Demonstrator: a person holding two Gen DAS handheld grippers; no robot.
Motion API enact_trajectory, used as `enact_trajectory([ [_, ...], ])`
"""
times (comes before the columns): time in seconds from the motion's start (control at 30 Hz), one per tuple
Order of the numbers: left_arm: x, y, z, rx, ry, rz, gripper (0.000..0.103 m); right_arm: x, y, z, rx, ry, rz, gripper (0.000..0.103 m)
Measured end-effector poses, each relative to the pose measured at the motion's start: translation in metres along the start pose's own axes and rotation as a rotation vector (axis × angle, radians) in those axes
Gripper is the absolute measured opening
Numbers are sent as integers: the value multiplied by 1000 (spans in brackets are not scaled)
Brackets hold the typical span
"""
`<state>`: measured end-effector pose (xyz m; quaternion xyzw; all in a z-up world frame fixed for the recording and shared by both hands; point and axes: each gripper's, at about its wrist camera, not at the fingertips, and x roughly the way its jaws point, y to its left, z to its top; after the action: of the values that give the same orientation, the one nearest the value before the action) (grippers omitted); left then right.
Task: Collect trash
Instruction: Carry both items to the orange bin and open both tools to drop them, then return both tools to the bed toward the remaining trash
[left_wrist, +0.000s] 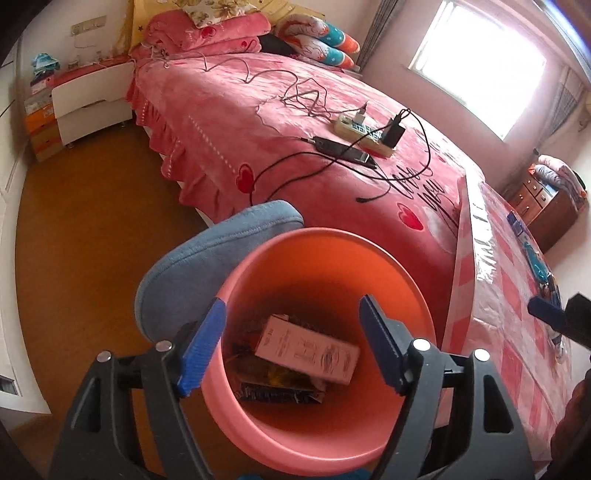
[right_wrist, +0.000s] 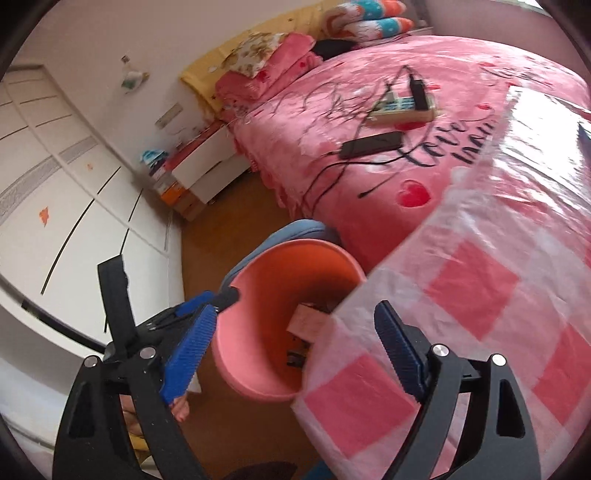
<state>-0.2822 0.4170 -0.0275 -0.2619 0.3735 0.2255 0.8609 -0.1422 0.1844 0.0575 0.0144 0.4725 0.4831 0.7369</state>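
- A big bed (left_wrist: 295, 122) with a pink cover is being seen far back in the room, filling most of the left wrist view.
- A table (right_wrist: 498, 295) with a pink and white checked cover is being seen on the right, near the bed's end.
- A pink bin (left_wrist: 321, 369) is being kept on the brown floor, just beside the table's left edge and near the foot of the bed.
- A blue cushion (left_wrist: 207, 266) is being pressed against the far left side of the bin.
- A power strip (left_wrist: 364, 134) with black plugs and wires is being left lying on the bed, well apart from the bin.
- A pale pink box (left_wrist: 306, 349) is being seen lying tilted inside the bin, on top of a dark packet (left_wrist: 280, 395).
- The left gripper (left_wrist: 291, 347) is being held over the bin's mouth. Its blue jaws are being kept apart, and nothing is being held between them.
- The right gripper (right_wrist: 295, 350) is being held over the near corner of the table and the bin's rim. Its jaws are being kept wide apart, and nothing is being gripped.
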Motion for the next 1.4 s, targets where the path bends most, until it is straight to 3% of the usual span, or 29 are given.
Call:
enact_trajectory([
  [0.33, -7, -26, 3, 45, -18, -19, 80, -34, -19, -27, 5, -46, -77, 87],
  [0.93, -22, -96, 4, 168, -34, -85, 84, -79, -46, -43, 55, -142, -109, 87],
  [1.4, -20, -146, -2, 255, 3, -121, 84, -111, -76, -55, 104, -197, -136, 87],
])
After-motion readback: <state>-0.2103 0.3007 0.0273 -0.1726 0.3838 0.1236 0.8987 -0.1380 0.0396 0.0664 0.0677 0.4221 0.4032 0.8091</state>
